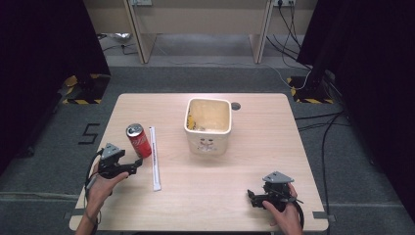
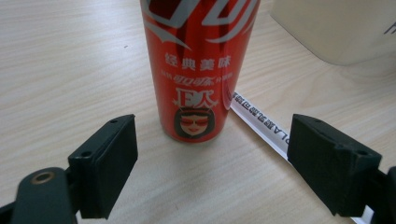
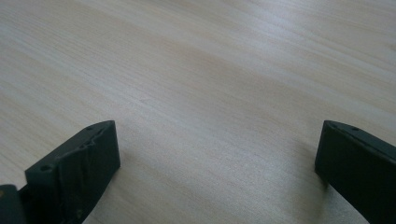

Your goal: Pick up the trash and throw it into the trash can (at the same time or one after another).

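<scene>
Just ahead of my left gripper (image 2: 212, 172) stood the can (image 2: 198, 65), upright, beyond its wide-spread jaws and untouched. My right gripper (image 3: 217, 177) gaped too, over bare table (image 3: 196, 70).

You are working at a light wooden table (image 1: 205, 186) that stands on grey carpet (image 1: 44, 166). Beyond the table's far edge you have a pale wooden desk (image 1: 200, 22) against the back, with cables (image 1: 288, 29) trailing from a socket down over the floor. To either side of the table hang dark curtains (image 1: 44, 44), and yellow-and-black hazard-striped bases (image 1: 80, 90) sit at both far corners. Left of the table, a black "5" (image 1: 89, 133) marks the carpet. Light glares on the table's far edge.
</scene>
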